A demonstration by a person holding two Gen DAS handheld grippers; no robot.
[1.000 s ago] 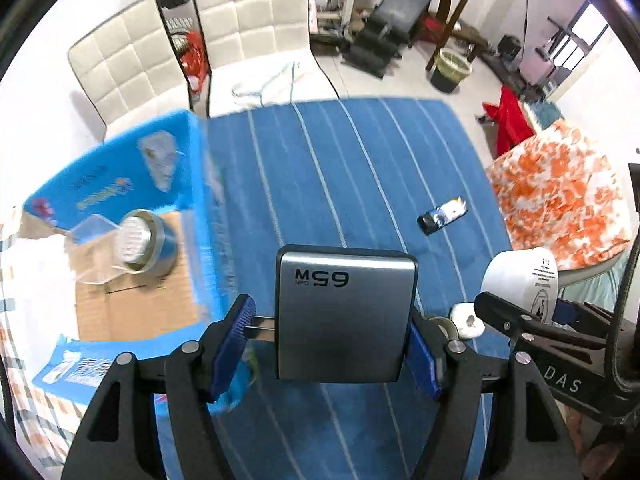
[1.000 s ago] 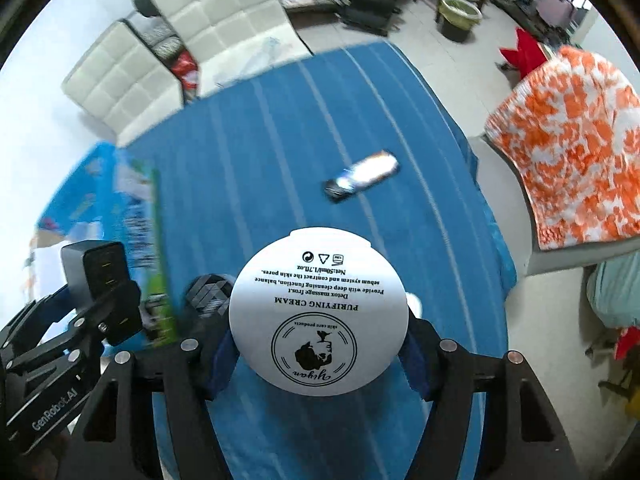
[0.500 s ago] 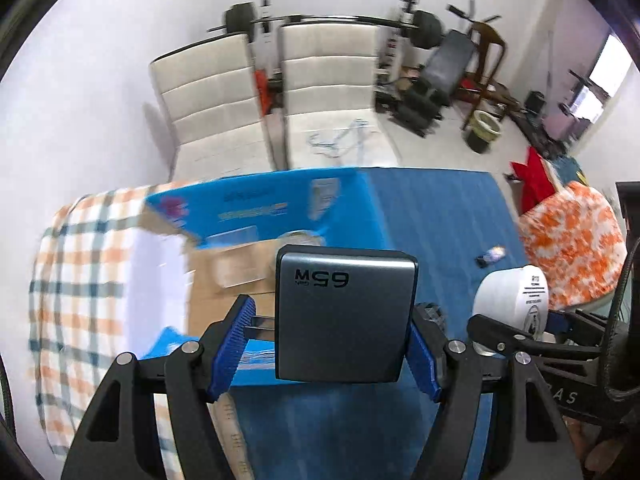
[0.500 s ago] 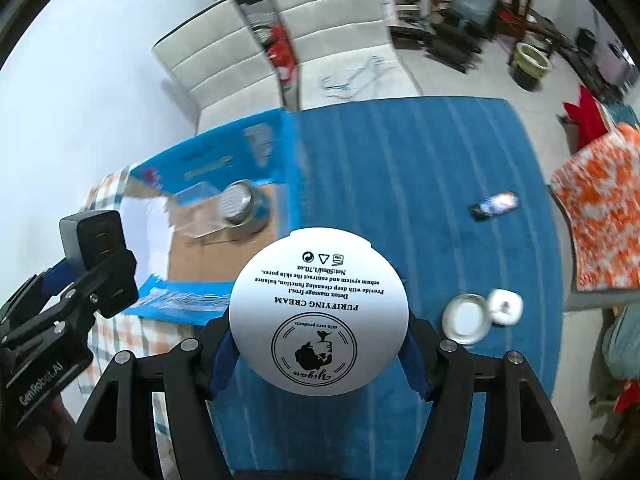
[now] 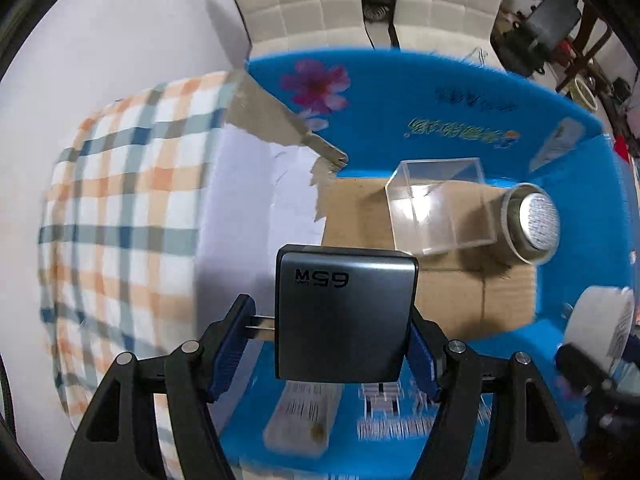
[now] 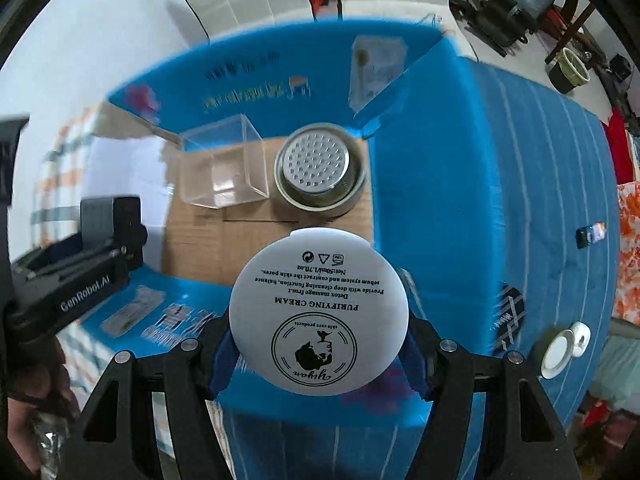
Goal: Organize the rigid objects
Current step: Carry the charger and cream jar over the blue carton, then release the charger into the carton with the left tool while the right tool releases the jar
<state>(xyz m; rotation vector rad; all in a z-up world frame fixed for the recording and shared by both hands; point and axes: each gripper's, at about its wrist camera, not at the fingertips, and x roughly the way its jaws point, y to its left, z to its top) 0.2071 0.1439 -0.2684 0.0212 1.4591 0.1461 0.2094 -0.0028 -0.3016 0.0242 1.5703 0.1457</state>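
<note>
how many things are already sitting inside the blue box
2. A clear plastic cube lies on the cardboard floor toward the box's back left, and a round metal strainer cup sits beside it on the right. The held items may hide more.

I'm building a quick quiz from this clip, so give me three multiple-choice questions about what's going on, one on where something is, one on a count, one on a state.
1. Where does the metal strainer cup sit?
A. on the striped cloth
B. in the blue box, beside the clear plastic case
C. on a chair

2. How many things already lie on the blue box's cardboard floor?
A. none
B. two
C. five

3. What does the left gripper hold?
A. nothing
B. a spoon
C. the grey charger

Answers: B, it stands on the cardboard floor next to the case; B, only strainer and case lie there; C, its pads clamp the charger's sides.
</note>
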